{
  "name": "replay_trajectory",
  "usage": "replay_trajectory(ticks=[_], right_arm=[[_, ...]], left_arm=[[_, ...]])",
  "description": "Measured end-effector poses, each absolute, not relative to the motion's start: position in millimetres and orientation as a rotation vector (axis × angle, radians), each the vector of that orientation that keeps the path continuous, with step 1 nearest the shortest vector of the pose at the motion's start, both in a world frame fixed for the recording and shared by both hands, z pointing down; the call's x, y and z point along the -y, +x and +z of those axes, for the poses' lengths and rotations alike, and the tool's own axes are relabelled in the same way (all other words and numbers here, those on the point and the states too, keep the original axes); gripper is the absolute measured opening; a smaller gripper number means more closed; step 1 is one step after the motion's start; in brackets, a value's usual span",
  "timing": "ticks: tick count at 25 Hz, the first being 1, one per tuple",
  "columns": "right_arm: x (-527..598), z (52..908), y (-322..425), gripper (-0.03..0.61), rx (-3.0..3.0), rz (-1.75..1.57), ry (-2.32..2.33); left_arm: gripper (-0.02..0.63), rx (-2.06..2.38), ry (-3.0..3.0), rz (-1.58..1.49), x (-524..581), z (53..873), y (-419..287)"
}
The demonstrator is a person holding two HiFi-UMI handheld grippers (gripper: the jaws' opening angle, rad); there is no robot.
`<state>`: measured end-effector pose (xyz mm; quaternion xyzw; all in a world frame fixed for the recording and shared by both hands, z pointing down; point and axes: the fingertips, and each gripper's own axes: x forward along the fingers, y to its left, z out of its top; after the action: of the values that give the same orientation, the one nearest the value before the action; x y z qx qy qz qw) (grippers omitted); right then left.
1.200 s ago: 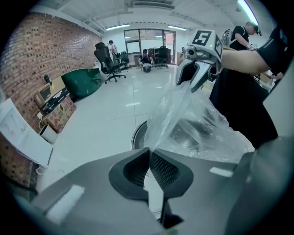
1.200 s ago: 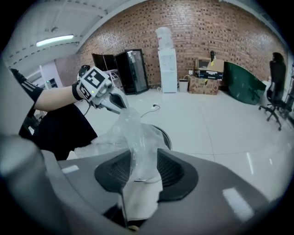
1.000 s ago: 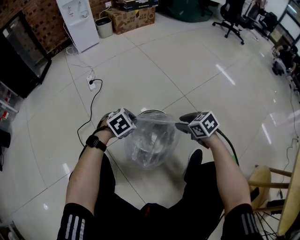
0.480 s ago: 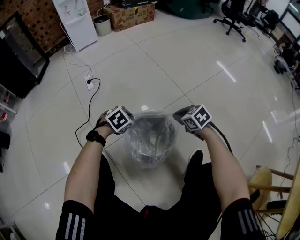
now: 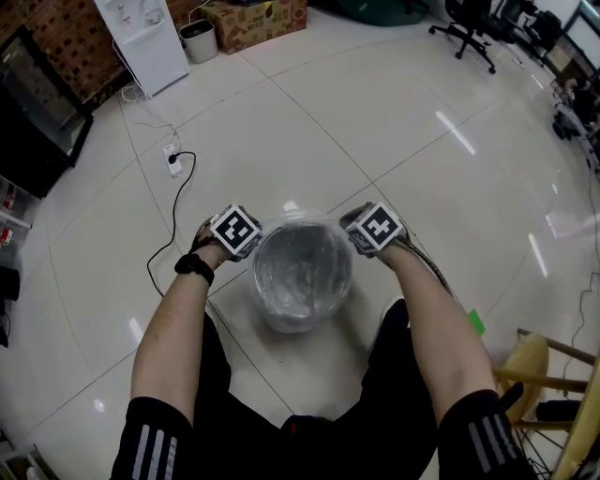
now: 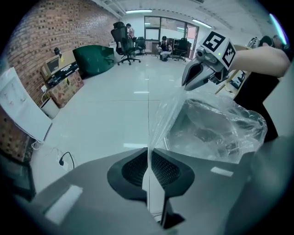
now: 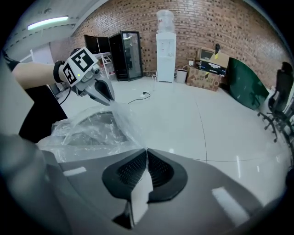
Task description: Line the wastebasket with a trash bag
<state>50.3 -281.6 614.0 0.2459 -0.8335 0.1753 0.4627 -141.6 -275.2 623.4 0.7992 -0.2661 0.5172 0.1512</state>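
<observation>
The round wastebasket (image 5: 302, 281) stands on the floor tiles between my two arms, with a clear trash bag (image 5: 300, 258) draped in and over it. My left gripper (image 5: 251, 242) is at the basket's left rim, shut on the bag's edge; thin film runs up from between its pads (image 6: 138, 167). My right gripper (image 5: 354, 225) is at the right rim, also shut on the film, and the bag (image 7: 92, 131) is stretched across to the left gripper (image 7: 103, 94). In the left gripper view the right gripper (image 6: 195, 78) pulls the bag (image 6: 211, 128) taut.
A power cord and socket (image 5: 173, 161) lie on the floor to the left. A water dispenser (image 5: 141, 37), a small bin (image 5: 199, 39) and a cardboard box (image 5: 253, 14) stand at the far wall. A wooden stool (image 5: 530, 366) is at the right, my shoe (image 5: 394, 314) beside the basket.
Both grippers have come down and apart to the basket's rim. The bag, held above the basket before, now sits lower in and over it with its mouth spread wide.
</observation>
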Motion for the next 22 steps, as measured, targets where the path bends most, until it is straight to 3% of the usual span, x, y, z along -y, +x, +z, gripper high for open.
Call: replay_trajectory(ticks=[22], right_arm=[[275.2, 688.7, 53.8, 0.018, 1.909, 0.551, 0.467]], left_arm=[[0.078, 0.589, 1.992, 1.455, 249.5, 689.8, -150.1]])
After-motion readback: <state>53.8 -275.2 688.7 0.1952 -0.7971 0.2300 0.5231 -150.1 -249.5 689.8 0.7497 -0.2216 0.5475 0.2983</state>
